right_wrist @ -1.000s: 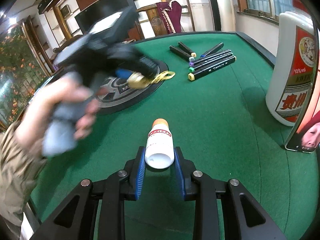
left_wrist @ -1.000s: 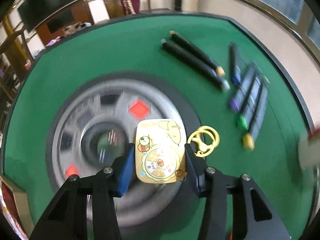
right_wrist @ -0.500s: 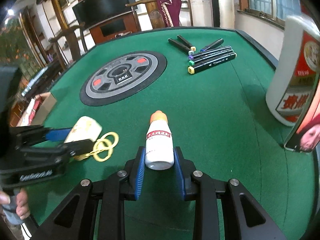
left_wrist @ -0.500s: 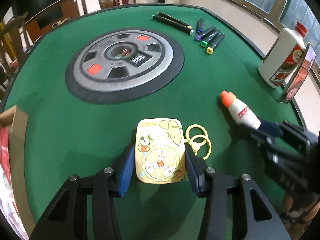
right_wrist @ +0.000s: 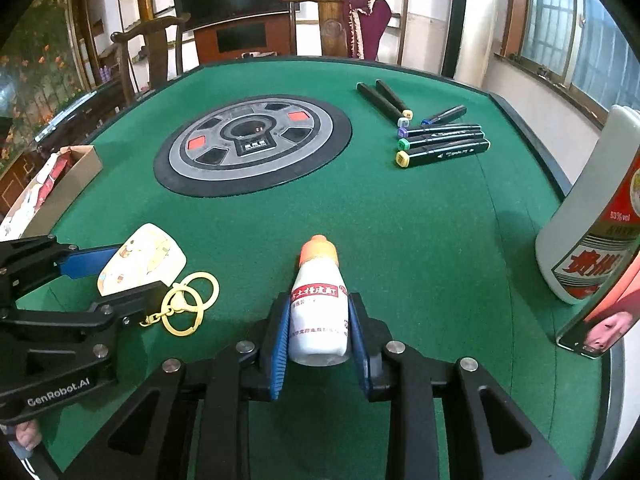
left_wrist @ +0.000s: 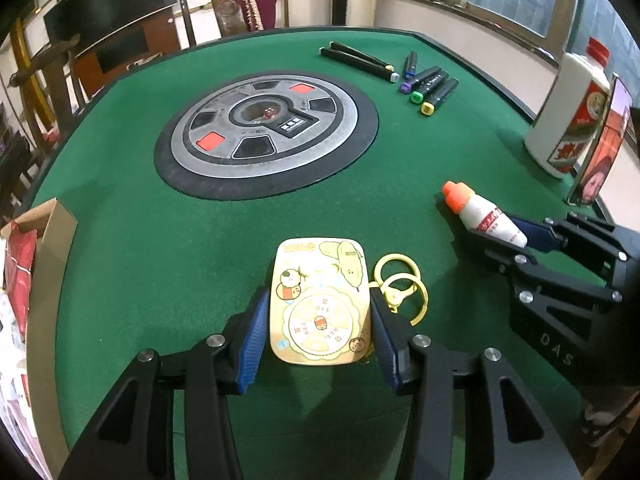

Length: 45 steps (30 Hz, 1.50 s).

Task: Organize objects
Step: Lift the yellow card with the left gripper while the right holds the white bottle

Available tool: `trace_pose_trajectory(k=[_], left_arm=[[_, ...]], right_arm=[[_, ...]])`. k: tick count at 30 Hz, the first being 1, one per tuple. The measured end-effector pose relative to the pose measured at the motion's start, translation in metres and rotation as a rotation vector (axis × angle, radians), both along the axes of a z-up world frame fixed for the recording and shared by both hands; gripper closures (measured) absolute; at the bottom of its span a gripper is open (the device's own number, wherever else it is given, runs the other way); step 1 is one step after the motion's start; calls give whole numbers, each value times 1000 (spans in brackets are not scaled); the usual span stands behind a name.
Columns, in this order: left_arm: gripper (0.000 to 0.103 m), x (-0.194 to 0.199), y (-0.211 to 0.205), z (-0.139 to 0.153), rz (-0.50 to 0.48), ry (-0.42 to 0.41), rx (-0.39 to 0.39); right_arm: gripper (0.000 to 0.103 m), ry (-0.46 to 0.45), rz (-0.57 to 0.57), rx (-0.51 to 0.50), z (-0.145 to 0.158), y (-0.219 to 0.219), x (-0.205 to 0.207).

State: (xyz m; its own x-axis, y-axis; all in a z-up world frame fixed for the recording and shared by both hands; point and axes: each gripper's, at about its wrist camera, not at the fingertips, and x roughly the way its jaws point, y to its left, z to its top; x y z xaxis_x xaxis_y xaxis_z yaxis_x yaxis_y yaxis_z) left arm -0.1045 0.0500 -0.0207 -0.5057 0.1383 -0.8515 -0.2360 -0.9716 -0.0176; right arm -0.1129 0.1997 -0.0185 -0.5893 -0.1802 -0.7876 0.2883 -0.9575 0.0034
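Observation:
My left gripper (left_wrist: 319, 312) is shut on a yellow cartoon card toy (left_wrist: 320, 300) with yellow key rings (left_wrist: 400, 284), low over the green table's near side. It also shows in the right wrist view (right_wrist: 142, 258). My right gripper (right_wrist: 318, 320) is shut on a small white bottle with an orange cap (right_wrist: 319, 304), to the right of the left gripper. The bottle also shows in the left wrist view (left_wrist: 482, 212). Several markers (right_wrist: 436, 142) lie in a row at the far right.
A round grey and black centre panel (left_wrist: 266, 130) fills the table's middle. A large white liquor bottle (right_wrist: 592, 216) and a propped phone (right_wrist: 612, 312) stand at the right edge. A cardboard box (right_wrist: 56, 184) sits at the left edge.
My left gripper has drawn back from over the centre panel to the near side with the card toy. My right gripper has kept its hold on the bottle and barely moved.

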Motion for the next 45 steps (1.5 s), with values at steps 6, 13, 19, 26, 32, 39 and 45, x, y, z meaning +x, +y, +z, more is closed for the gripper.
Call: trace_pose_trajectory(k=[6, 13, 19, 26, 32, 39, 45], left_arm=[[57, 2, -3, 1, 20, -9, 33], [57, 10, -14, 2, 47, -8, 65], [57, 15, -24, 6, 73, 2, 70], [57, 18, -30, 9, 86, 15, 81], [57, 21, -34, 19, 90, 42, 98], [57, 28, -48, 33, 106, 77, 122], [57, 30, -57, 31, 128, 76, 117]], right_arm=[[74, 12, 22, -43, 4, -1, 3], [74, 27, 39, -66, 5, -4, 5], [74, 31, 40, -80, 6, -4, 5], [74, 44, 39, -97, 9, -4, 7], [74, 53, 44, -121, 11, -3, 8], [74, 58, 47, -176, 16, 1, 9], [74, 56, 69, -205, 20, -4, 13]])
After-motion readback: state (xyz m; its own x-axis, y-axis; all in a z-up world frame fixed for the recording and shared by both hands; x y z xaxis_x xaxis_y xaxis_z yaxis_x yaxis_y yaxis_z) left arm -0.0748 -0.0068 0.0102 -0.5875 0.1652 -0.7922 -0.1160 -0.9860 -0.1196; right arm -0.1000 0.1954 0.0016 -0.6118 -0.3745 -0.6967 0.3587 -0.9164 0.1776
